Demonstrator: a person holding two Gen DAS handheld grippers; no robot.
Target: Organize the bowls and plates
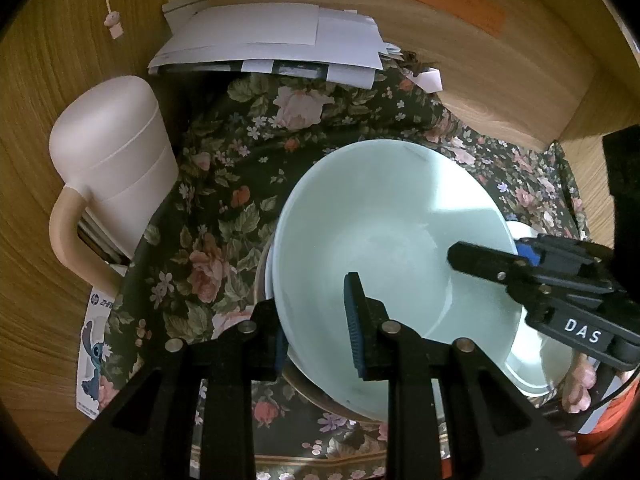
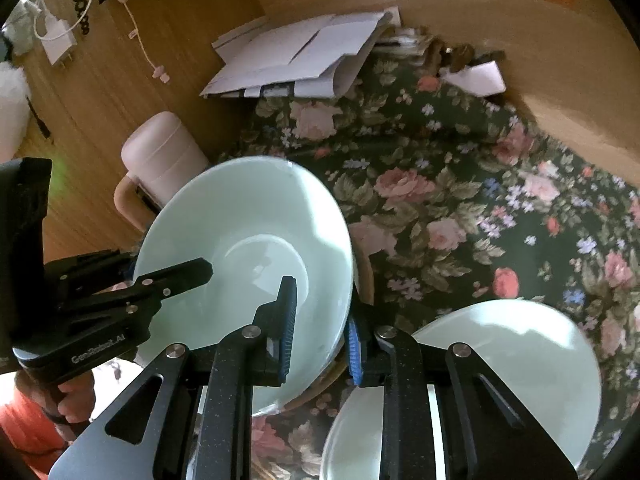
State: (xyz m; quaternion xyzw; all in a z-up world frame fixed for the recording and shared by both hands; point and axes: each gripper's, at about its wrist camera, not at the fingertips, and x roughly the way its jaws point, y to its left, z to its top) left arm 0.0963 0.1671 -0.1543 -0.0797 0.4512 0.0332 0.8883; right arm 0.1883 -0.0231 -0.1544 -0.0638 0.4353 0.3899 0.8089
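A pale green bowl point(image 1: 384, 248) sits stacked on other dishes on a floral cloth. My left gripper point(image 1: 316, 320) straddles its near-left rim, one blue pad inside and one outside, with a gap showing. My right gripper point(image 2: 322, 328) straddles the bowl point(image 2: 248, 232) at its right rim in the same way; it also shows in the left wrist view point(image 1: 492, 260). A second pale green bowl point(image 2: 500, 360) lies lower right in the right wrist view. A gold-rimmed plate point(image 1: 320, 396) lies under the stack.
A pink lidded mug point(image 1: 108, 160) stands to the left. A pile of white papers point(image 1: 272, 44) lies at the back against the wooden wall. A white cable point(image 2: 140, 40) hangs at the left. The floral cloth point(image 2: 460, 200) stretches right.
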